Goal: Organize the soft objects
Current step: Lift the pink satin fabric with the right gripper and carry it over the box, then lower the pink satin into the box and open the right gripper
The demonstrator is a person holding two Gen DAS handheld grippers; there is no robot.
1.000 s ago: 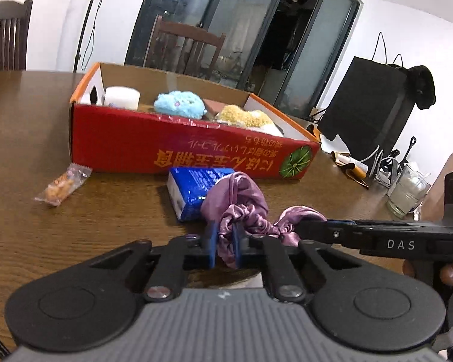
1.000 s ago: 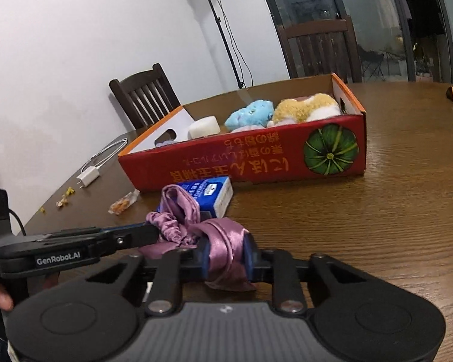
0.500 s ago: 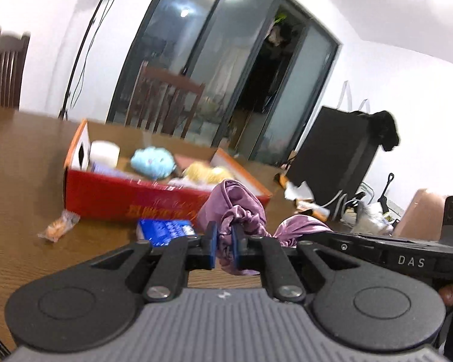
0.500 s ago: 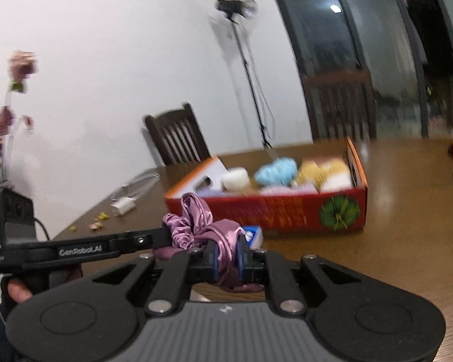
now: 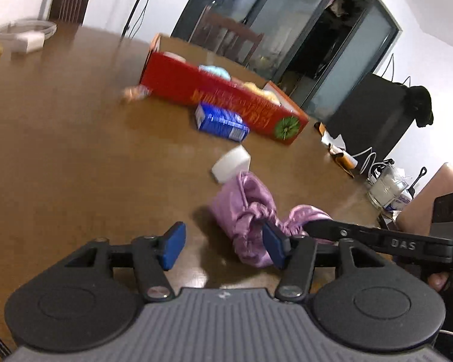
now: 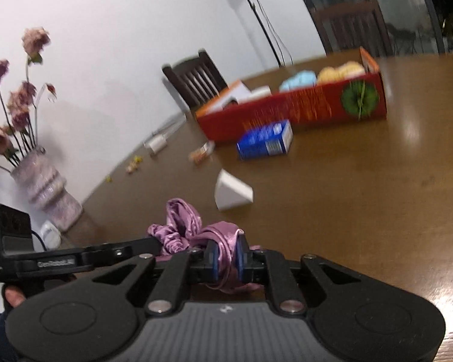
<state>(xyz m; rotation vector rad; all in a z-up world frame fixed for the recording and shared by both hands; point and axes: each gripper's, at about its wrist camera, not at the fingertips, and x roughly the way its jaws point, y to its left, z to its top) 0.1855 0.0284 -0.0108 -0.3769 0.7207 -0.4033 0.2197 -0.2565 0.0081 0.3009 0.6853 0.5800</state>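
The left gripper [image 5: 221, 249] has just been opening, its jaws now apart with nothing between them. The purple scrunchie [image 6: 193, 229] hangs above the table [image 5: 75, 150], apparently clear of it, pinched by the right gripper [image 6: 226, 261]. Next: carry it into the red box [image 6: 301, 105] alongside the 2 plush toys.

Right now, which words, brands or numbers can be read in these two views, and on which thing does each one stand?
"DAS": on the black right gripper, seen from the left wrist.
"DAS": on the black left gripper's block, seen from the right wrist.
Red cardboard box: orange print, blurred.
Blue carton: print unreadable.
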